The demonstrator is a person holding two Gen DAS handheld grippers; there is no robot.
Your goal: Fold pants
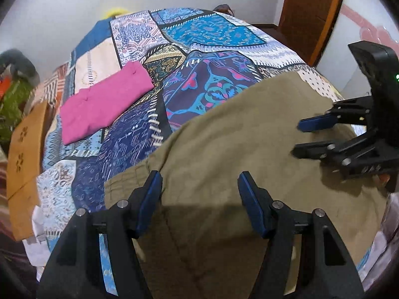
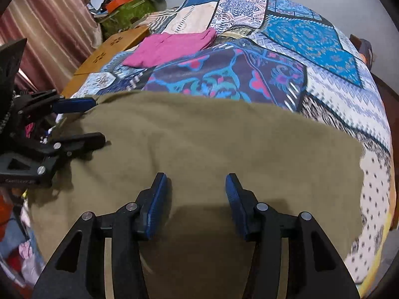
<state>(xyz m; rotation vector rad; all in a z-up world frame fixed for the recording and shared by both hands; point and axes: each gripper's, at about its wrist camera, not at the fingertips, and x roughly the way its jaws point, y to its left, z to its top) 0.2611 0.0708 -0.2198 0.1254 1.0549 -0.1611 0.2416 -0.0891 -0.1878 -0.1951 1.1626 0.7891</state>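
Olive-green pants (image 1: 237,137) lie folded flat on the near part of the patchwork bedspread (image 1: 199,57); they also show in the right wrist view (image 2: 212,137). My left gripper (image 1: 199,186) is open and empty just above the pants near their elastic waistband (image 1: 124,179). My right gripper (image 2: 197,186) is open and empty above the middle of the pants. Each gripper shows in the other's view: the right (image 1: 299,137) at the right edge, the left (image 2: 97,122) at the left edge, both open over the pants.
A folded pink garment (image 1: 102,102) lies further back on the bed, also in the right wrist view (image 2: 172,47). A wooden headboard (image 2: 109,49) and a curtain (image 2: 49,37) stand to the left. A wooden door (image 1: 309,12) is at the far right.
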